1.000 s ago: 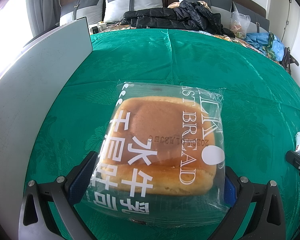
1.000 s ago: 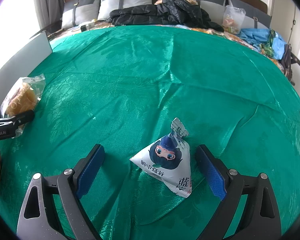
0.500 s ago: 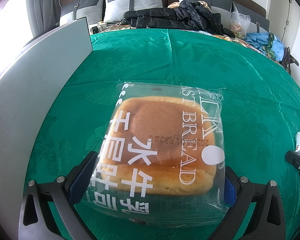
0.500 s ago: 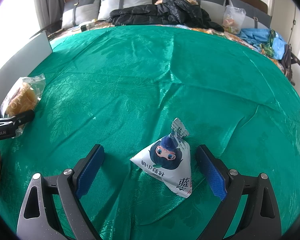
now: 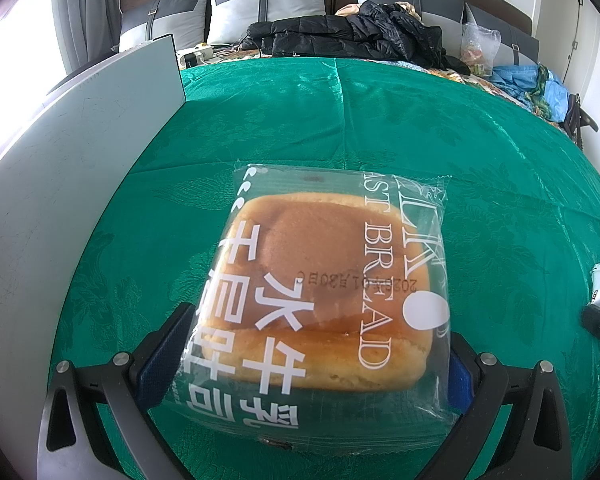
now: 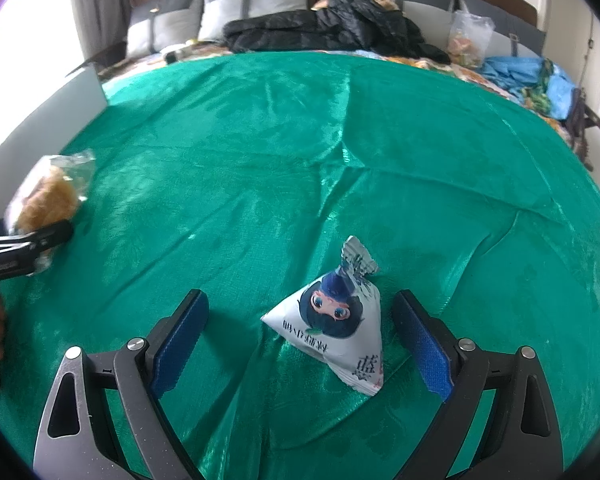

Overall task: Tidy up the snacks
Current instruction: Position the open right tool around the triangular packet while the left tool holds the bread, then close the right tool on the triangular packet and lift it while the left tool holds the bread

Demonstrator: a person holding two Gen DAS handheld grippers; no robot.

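The packaged bread [image 5: 324,304] is being held between the blue pads of the left tongs [image 5: 312,360], which are closed against both sides of its clear wrapper, and it is being carried above the green cloth [image 5: 380,120] covering the surface, near the left edge where a pale grey panel [image 5: 68,184] is standing upright. In the right wrist view the same bread [image 6: 48,196] is being seen at the far left, raised off the cloth in the left tongs [image 6: 24,244]. The right tongs [image 6: 300,340] are being kept wide open, with a triangular white snack pouch [image 6: 336,320] printed with a cartoon face standing on the cloth between the pads, closer to the right pad and, as far as can be told, touching neither. The task is being judged as at an early stage: one snack is being held but not set down anywhere, the pouch is not yet being gripped, and no tray or box for the snacks is being shown, so the sorting place cannot be told.
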